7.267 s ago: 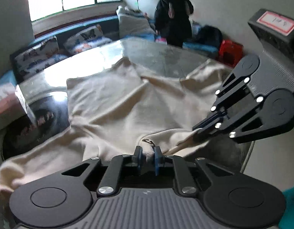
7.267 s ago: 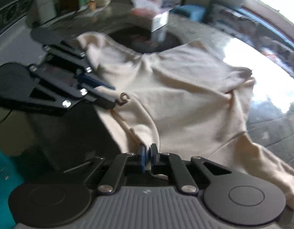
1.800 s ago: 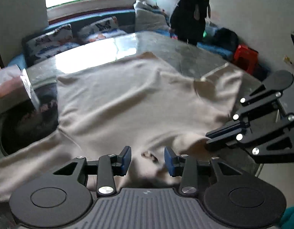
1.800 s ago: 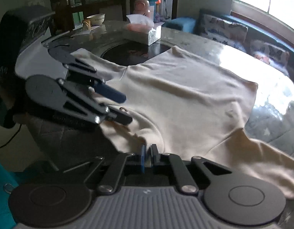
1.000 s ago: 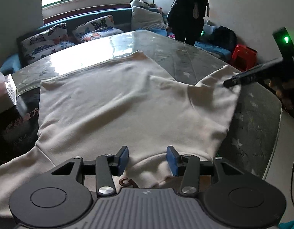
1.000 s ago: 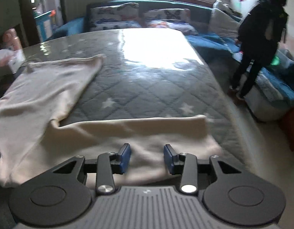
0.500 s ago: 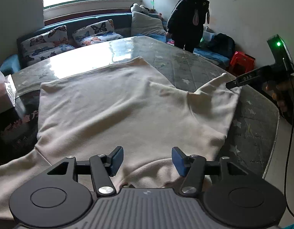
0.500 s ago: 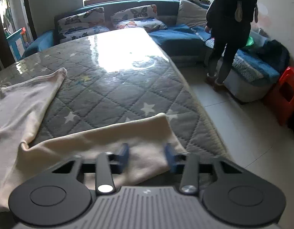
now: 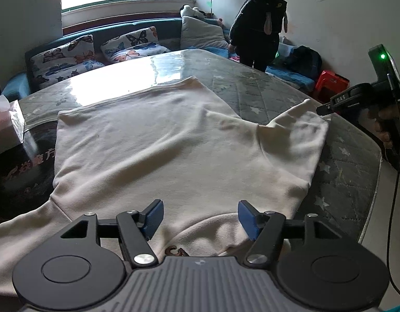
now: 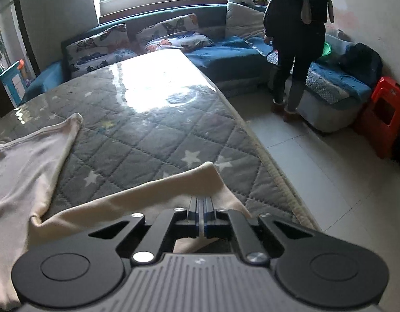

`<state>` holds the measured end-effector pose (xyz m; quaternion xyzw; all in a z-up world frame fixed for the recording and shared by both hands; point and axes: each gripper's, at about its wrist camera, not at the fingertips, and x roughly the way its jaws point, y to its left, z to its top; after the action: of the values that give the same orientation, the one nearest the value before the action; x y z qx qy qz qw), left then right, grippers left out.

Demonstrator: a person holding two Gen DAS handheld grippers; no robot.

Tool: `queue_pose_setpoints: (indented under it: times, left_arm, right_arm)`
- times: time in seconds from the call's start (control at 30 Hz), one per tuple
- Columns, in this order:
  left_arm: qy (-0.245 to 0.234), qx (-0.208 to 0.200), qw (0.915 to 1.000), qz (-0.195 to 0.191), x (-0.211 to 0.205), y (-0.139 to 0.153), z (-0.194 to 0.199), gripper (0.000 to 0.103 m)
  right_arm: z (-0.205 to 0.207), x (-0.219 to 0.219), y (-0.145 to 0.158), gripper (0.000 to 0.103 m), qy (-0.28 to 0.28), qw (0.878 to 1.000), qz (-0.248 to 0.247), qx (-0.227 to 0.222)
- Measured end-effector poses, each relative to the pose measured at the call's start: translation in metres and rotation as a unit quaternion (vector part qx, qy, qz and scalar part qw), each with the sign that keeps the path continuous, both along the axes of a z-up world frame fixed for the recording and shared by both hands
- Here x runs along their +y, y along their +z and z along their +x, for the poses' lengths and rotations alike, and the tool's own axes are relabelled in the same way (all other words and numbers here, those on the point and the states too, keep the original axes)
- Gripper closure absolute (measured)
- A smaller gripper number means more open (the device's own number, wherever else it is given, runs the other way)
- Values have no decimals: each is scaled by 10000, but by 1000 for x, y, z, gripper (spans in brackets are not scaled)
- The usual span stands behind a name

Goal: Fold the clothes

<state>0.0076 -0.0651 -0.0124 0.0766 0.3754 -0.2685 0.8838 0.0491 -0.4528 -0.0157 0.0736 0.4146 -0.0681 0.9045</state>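
A cream long-sleeved top (image 9: 158,140) lies spread flat on the table, its collar nearest me. My left gripper (image 9: 200,217) is open and empty, just above the collar edge. My right gripper (image 10: 201,215) is shut on the cuff end of the top's right sleeve (image 10: 158,192) near the table's right edge. In the left wrist view the right gripper (image 9: 327,109) shows at the sleeve's end (image 9: 298,127). The top's body (image 10: 25,161) lies at the left of the right wrist view.
The table (image 10: 153,119) has a grey quilted star-print cover under clear plastic. A tissue box (image 9: 5,127) stands at its left. A person in black (image 10: 298,33) stands by the blue sofa (image 10: 226,54). A red stool (image 10: 382,114) is on the floor at the right.
My right gripper has closed on the sleeve cuff. My left gripper has opened a little wider and stays above the collar.
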Motion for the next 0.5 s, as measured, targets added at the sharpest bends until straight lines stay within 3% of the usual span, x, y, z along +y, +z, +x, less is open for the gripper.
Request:
queue_pose_setpoints:
  times: [0.17,0.33,0.43,0.5]
  left_arm:
    - [3,-26,10000,11,-3,1,1,34]
    - [-44,-57,10000,-13,-9,4,2,32]
    - [-92,-34,9999,-22,-14,3,3,30]
    - [-136,-20,9999,-25,-17,1,1,30]
  right_arm:
    - [1,4,-4,72,-11,10000,-14,-18]
    - [1,10,-8,69,52,9999,-114,5]
    - [2,14,-8,79,107,9997,-212,12]
    - [2,13,-8,94,68,9998,-161,14]
